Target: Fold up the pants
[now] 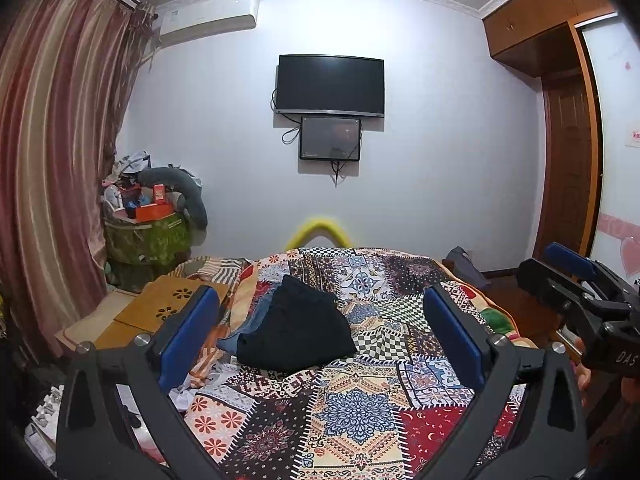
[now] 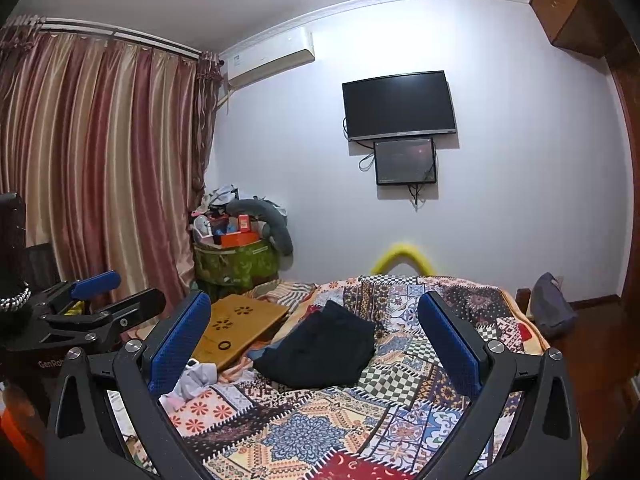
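so the biggest thing here is the bed [image 1: 360, 412], covered in a busy patchwork quilt [image 2: 320, 432] with checks, florals and red moon patches, and behind it the striped curtains [image 2: 100, 168] hang along the left wall with an air conditioner [image 1: 208, 16] up in the corner. A dark TV [image 1: 331, 84] is mounted on the back wall with a smaller screen [image 1: 330, 139] just under it, and a green bin [image 2: 236, 268] stuffed with clutter sits in the corner by the curtains. A wooden lap desk [image 2: 240, 328] rests on the bed's left side. The black pants [image 1: 298, 332] are already bundled into a compact folded pile near the middle of the quilt, with a bit of blue denim [image 1: 248, 320] poking out from under their left edge. The left gripper [image 1: 320, 340] hangs above the bed with its blue-padded fingers spread wide, holding nothing, and the right gripper [image 2: 316, 344] is the same, wide apart and empty, both well short of the pants
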{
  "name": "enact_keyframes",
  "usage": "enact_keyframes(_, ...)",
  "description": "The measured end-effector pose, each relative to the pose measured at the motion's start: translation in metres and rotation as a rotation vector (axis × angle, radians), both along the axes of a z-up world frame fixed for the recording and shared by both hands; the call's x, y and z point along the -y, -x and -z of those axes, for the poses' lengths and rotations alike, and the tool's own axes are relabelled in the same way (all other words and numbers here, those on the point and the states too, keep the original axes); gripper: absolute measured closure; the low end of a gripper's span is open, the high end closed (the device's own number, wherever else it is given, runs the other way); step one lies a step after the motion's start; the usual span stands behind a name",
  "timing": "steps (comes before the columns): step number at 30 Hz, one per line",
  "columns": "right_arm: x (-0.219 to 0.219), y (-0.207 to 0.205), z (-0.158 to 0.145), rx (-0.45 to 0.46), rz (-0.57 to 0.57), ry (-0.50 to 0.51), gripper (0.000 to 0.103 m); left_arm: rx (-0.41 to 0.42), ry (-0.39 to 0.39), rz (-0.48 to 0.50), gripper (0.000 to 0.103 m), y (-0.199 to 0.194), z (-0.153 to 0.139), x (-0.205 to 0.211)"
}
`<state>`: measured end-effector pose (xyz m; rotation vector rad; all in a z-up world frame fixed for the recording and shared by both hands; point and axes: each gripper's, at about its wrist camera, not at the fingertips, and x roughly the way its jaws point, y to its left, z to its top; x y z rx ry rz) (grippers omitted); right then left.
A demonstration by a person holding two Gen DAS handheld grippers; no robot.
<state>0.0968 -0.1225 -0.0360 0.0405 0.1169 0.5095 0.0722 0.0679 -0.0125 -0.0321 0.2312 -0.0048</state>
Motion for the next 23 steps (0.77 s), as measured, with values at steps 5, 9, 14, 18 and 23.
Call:
enact_keyframes(5, 0.0003, 0.0018, -0.001, 0.004, 0.005, -0.001, 0.0, -0.009, 0.001, 0.014, 0.0, -0.0011, 0.0009, 0.0013)
enact_keyframes(9, -0.0009, 0.0013, -0.0015, 0.001, 0.005, 0.002, 0.0, -0.008, 0.005, 0.02, 0.0, -0.0006, 0.0004, 0.0013)
enact_keyframes(14, -0.0013, 0.0007, -0.0011, -0.006, 0.0, 0.001, 0.0, -0.007, 0.009, 0.04, 0.0, 0.0004, 0.0001, 0.0017)
enact_keyframes(18, -0.0015, 0.0003, -0.0011, -0.01, -0.001, 0.002, 0.0, -0.001, 0.009, 0.042, 0.0, 0.0015, -0.0004, 0.0022)
enact_keyframes(23, -0.0026, -0.0013, -0.0006, -0.013, -0.001, 0.007, 0.0, -0.001, 0.022, 0.042, 0.0, 0.0017, -0.0003, -0.0019)
